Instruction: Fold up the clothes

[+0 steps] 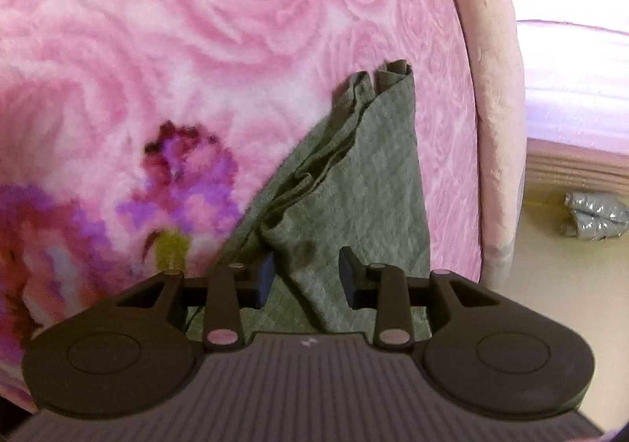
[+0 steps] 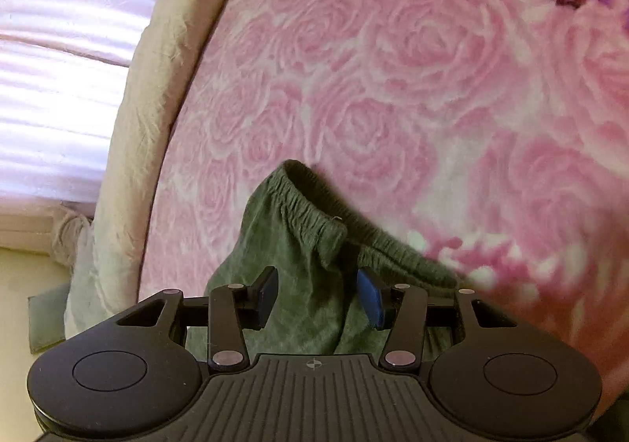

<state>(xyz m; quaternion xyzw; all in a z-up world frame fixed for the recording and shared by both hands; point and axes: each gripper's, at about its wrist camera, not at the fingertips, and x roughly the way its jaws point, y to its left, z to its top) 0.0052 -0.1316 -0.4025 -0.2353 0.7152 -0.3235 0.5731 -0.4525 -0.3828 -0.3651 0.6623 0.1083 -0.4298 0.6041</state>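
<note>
A green garment [image 1: 354,182] lies on a pink rose-patterned blanket [image 1: 196,29], near the bed's right edge in the left wrist view. Its cloth runs away from me to a bunched far end. My left gripper [image 1: 308,277] stands open just over the near part of the cloth, one finger on each side of a fold. In the right wrist view the same green garment [image 2: 298,273] shows its elastic waistband [image 2: 310,214], curled upward. My right gripper [image 2: 320,298] is open there too, with cloth lying between the spread fingers but not pinched.
The blanket [image 2: 412,68] covers a bed with a pale sheet edge [image 1: 499,127] beside it. Beyond the edge are a beige floor [image 1: 550,284], a crumpled silver bag [image 1: 593,216] and light striped curtains [image 2: 59,48]. A grey cloth [image 2: 47,320] lies on the floor.
</note>
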